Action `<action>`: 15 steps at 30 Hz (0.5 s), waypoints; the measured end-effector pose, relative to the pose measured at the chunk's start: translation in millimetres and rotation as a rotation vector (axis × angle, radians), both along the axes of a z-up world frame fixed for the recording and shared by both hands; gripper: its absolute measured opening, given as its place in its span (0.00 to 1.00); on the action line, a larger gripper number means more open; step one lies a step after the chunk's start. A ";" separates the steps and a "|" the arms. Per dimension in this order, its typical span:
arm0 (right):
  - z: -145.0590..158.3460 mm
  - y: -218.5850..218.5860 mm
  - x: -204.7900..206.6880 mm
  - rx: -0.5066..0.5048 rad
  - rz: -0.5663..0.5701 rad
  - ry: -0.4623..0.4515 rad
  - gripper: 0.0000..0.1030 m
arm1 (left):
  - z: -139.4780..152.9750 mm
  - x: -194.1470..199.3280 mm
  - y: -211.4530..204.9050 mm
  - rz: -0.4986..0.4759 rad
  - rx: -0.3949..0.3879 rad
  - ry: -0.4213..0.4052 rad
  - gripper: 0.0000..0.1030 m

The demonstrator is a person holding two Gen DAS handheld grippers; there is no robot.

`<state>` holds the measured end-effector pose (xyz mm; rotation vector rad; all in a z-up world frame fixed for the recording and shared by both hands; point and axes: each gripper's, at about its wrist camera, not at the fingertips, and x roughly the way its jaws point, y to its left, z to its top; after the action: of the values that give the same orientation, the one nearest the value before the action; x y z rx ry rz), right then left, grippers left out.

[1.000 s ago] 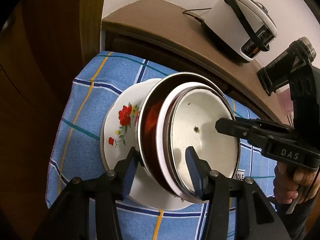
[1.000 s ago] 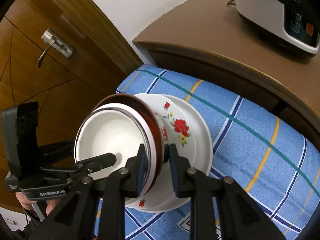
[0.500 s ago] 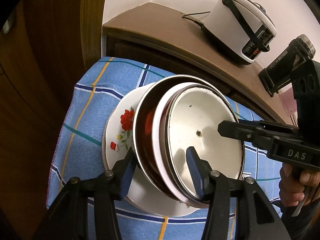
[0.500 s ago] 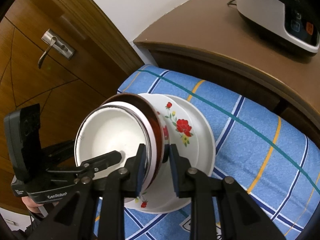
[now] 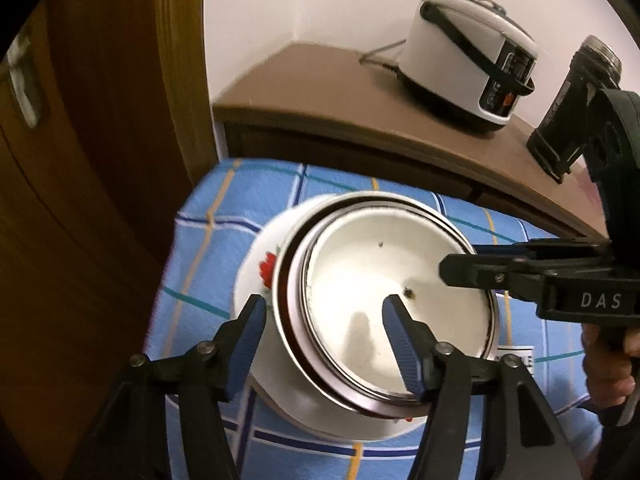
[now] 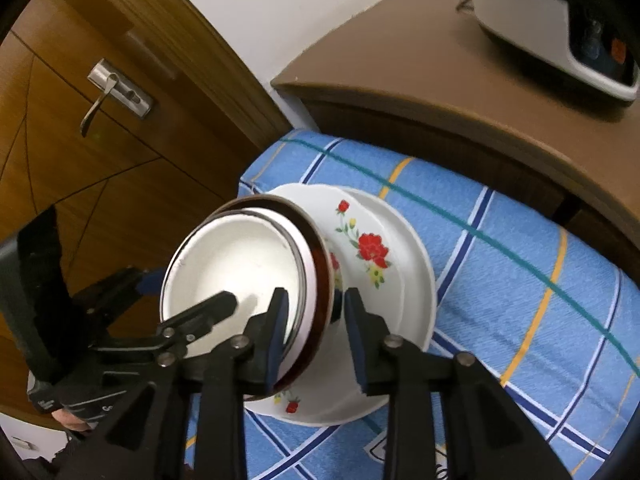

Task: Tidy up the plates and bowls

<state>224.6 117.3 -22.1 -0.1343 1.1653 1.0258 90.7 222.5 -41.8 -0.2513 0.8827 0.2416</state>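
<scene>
The stack of bowls (image 5: 400, 312), a white enamel one nested in a brown one, sat on the flowered plate (image 6: 372, 248) on the blue checked cloth (image 6: 520, 264). "DAS" showed on the right gripper (image 6: 312, 312). Both it and the left gripper (image 5: 324, 324) were opening; earlier they pinched the rims, now they seemed clear.

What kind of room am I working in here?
Probably a home kitchen or dining corner: a rice cooker sits on a brown counter, a wooden door stands alongside, and stacked dishes rest on a blue checked cloth.
</scene>
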 end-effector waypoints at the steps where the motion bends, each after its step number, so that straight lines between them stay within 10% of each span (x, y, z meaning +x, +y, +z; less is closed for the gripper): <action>1: 4.5 -3.9 -2.1 0.013 -0.005 -0.024 0.44 | 4.6 -3.9 -2.4 0.012 0.031 -0.026 0.61; 15: 55.9 -98.5 -38.6 0.121 -0.229 -0.430 0.67 | 58.1 -40.0 -50.1 0.032 0.218 -0.309 0.67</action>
<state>186.0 18.8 33.8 -0.1153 0.7079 0.8114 50.7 172.4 16.3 -0.0957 0.5414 0.3167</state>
